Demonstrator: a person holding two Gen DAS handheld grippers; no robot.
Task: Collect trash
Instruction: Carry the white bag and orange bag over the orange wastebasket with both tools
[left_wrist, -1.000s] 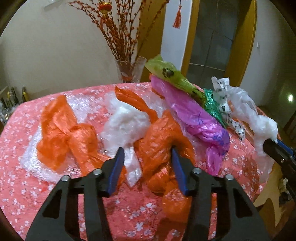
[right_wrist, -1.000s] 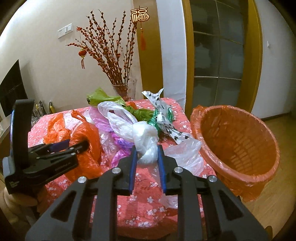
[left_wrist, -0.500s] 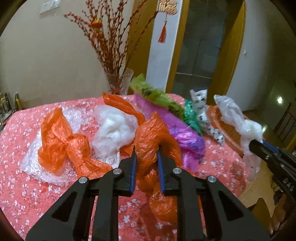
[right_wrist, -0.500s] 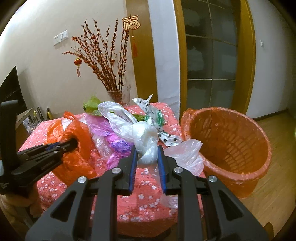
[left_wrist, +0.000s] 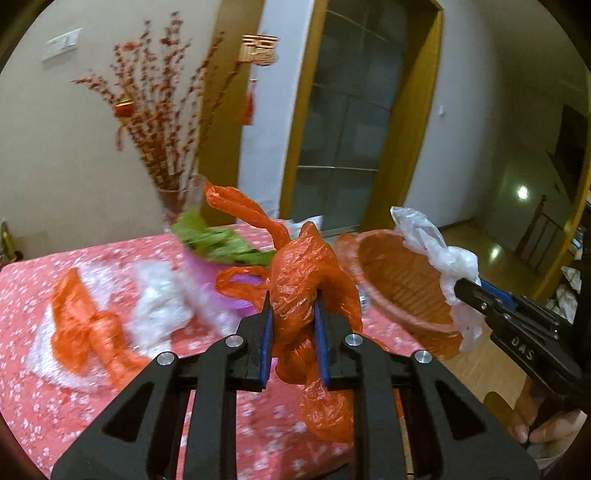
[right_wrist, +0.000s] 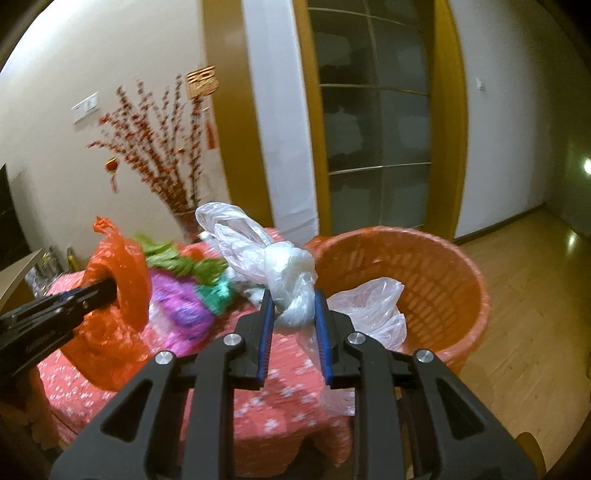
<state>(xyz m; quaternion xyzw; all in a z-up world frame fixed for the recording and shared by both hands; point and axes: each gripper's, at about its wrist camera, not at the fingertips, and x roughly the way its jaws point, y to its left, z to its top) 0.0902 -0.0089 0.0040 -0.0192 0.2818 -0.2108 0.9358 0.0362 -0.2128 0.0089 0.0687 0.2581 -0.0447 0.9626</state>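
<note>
warm, dim indoor light tints both my views yellow. a bright lamp spot (left_wrist: 522, 192) glares at the right in my left view, mirrored as a sheen on the wooden floor (left_wrist: 495, 251); the same glare sits at the right edge of my right view. motion blur smears the red branches (left_wrist: 159, 122) and the bench (left_wrist: 33, 295) cloth pattern, while my tongs stay sharp. fisheye bends the door frame (right_wrist: 448, 122), and dark vignetting fills the corners.
</note>
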